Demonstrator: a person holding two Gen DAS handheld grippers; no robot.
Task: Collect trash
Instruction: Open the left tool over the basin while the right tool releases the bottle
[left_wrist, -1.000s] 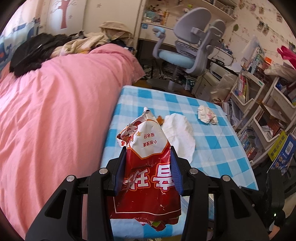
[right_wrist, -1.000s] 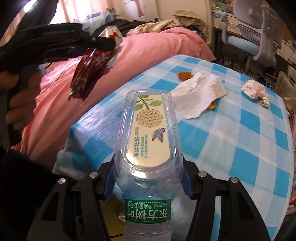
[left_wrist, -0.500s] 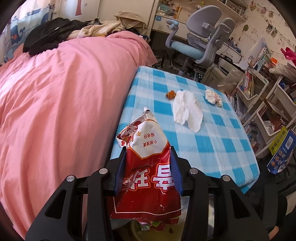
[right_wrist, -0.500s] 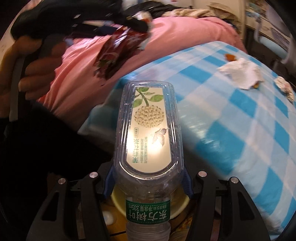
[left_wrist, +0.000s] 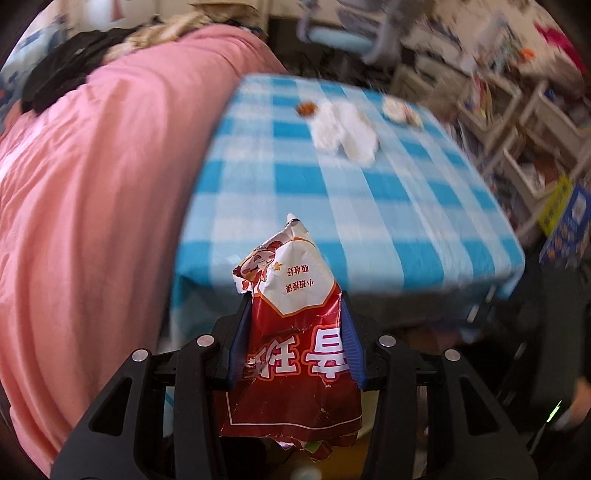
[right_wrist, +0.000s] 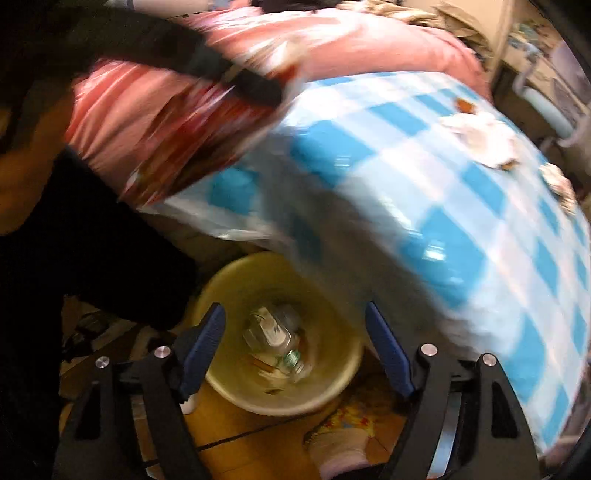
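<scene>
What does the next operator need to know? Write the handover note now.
Left gripper: shut on the red snack wrapper, near the table's front edge.
Right gripper: jaws opening, nothing between them, above the yellow bin.
Done: plastic bottle lies in the bin.
Left: drop the wrapper in the bin, then fetch the white tissue, the orange scrap and the crumpled paper from the checked tablecloth.

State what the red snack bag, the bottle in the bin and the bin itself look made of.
Snack bag: glossy printed plastic film, creased and torn-edged.
Bottle: clear thin plastic; see-through, green label band.
Bin: smooth pale yellow, probably moulded plastic; blur leaves it open.
</scene>
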